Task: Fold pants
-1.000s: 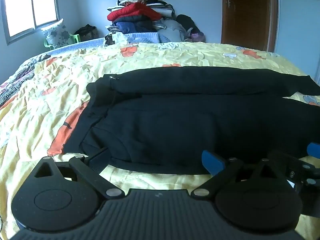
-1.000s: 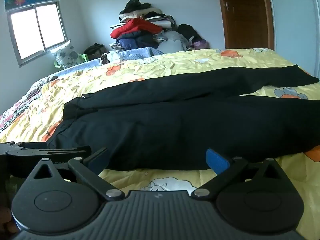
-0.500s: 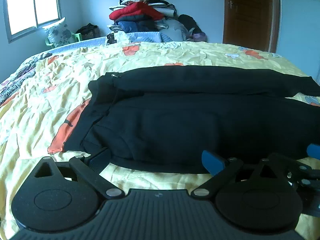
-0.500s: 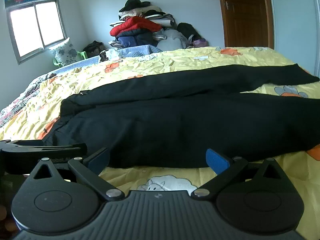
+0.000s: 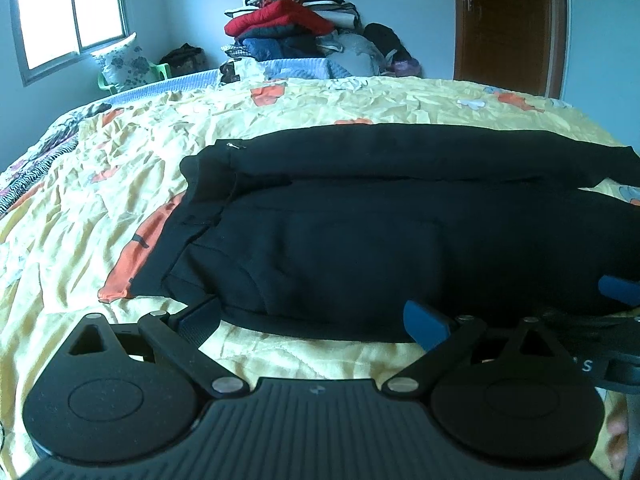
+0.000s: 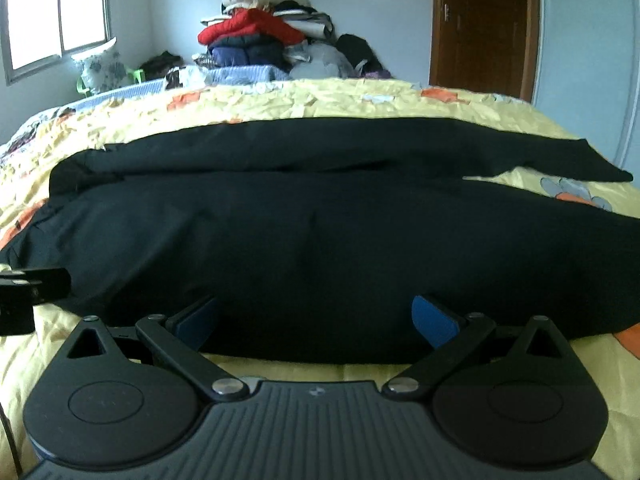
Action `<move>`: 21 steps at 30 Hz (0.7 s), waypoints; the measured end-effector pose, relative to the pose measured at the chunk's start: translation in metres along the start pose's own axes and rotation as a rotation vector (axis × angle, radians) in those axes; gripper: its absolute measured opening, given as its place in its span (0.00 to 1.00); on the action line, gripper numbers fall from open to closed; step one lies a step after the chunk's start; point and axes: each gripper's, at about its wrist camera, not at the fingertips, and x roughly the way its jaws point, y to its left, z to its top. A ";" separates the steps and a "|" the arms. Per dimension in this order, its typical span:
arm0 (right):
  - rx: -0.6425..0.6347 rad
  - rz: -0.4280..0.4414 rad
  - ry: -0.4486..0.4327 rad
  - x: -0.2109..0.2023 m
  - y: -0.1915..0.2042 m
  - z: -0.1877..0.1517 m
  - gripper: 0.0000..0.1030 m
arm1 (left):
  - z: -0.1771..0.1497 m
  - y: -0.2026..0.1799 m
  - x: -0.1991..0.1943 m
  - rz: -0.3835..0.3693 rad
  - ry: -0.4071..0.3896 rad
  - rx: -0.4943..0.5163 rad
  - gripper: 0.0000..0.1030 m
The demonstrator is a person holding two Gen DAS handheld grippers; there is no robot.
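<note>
Pants (image 5: 400,236), black, lie spread lengthwise across the bed (image 5: 100,208), on its yellow patterned cover, waistband end toward the window (image 5: 68,16) side and legs running away toward the door (image 5: 508,20) side. One leg lies beyond the other, the two nearly parallel, so the garment looks laid flat ready for a first fold, which has not yet been made

Left hand-held gripper (image 5: 316,320) sits at the near edge of the pants, close to the waist end, its blue-padded fingers spread wide with nothing between them; the dark cloth edge lies just ahead of the pads. Right hand-held gripper (image 6: 316,320) is likewise wide open and empty, at the same near edge but further along the leg. My reading is that both are placed along this hem so as to pinch the near leg at two spots and carry it over the far one

Left wrist view shows the waistband corner, a small pale tag there and the orange patch of the cover beside it, which the right view mostly loses. Right wrist view shows the far leg's cuff tapering toward the door, and the left tool's dark body at its left margin. Both show a clothes pile (image 6: 256,36) beyond the bed
</note>
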 end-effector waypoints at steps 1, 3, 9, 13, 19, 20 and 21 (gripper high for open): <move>-0.009 -0.006 0.001 0.001 0.002 -0.001 1.00 | 0.000 0.000 0.000 0.004 0.002 -0.002 0.97; -0.014 -0.010 0.003 0.002 0.003 -0.001 1.00 | 0.000 0.001 0.000 0.009 0.003 -0.003 0.97; -0.013 -0.007 0.004 0.001 0.003 -0.002 1.00 | -0.002 0.001 -0.002 0.017 -0.007 -0.020 0.97; -0.014 -0.007 0.004 0.002 0.003 -0.002 1.00 | -0.001 0.000 -0.002 0.026 -0.005 -0.013 0.97; -0.015 -0.008 0.003 0.002 0.003 -0.002 1.00 | -0.002 0.003 -0.001 0.032 -0.009 -0.028 0.97; -0.014 -0.008 0.003 0.002 0.003 -0.002 1.00 | -0.002 0.003 -0.002 0.032 -0.010 -0.030 0.97; -0.015 -0.008 0.003 0.002 0.003 -0.003 1.00 | -0.002 0.003 -0.002 0.033 -0.012 -0.031 0.97</move>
